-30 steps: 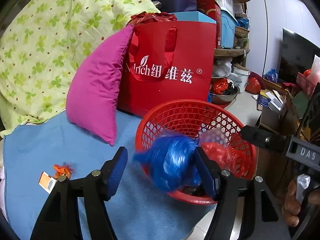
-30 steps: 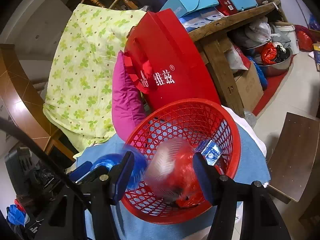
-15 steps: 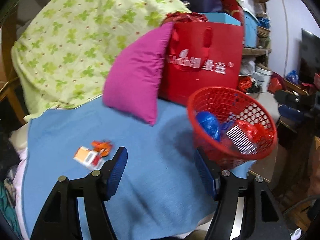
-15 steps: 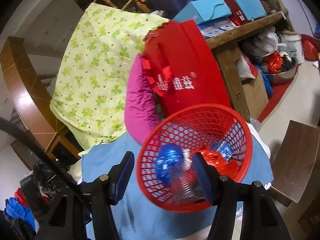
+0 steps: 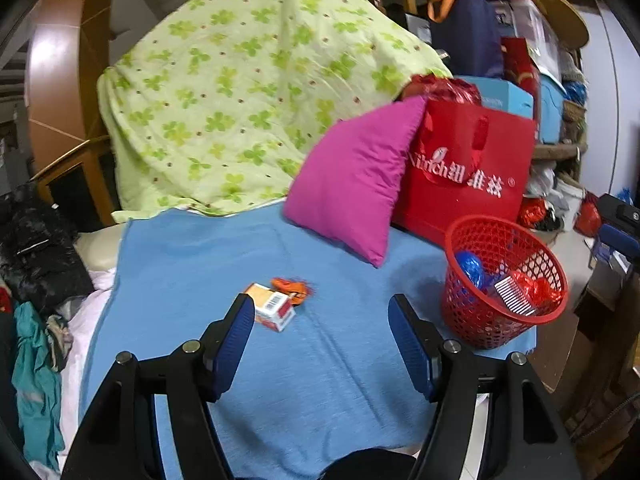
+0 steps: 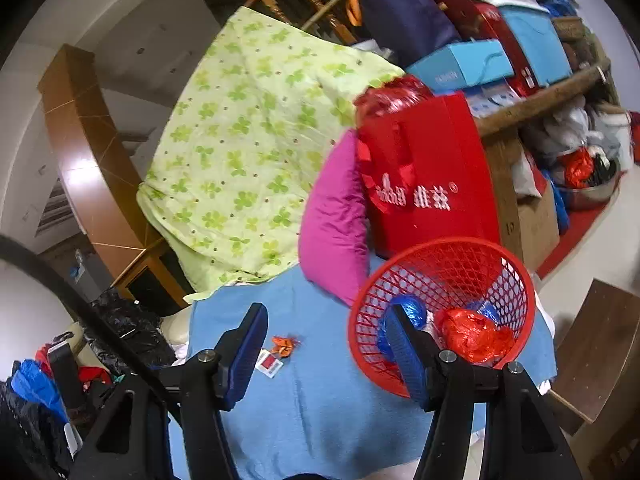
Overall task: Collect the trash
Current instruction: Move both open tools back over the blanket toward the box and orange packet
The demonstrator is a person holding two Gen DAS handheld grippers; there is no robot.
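Both claws have been pulled back from red basket [image 5: 505, 280], spread and empty. Blue and red bags now lie inside. Small carton [image 5: 273, 307] and orange wrapper [image 5: 291, 286] remain on blue cloth; left claw [image 5: 321, 344] should be lowered over carton next.

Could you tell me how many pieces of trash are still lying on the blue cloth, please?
2: a small carton beside the left gripper, and an orange wrapper touching its far side. None seems hidden.
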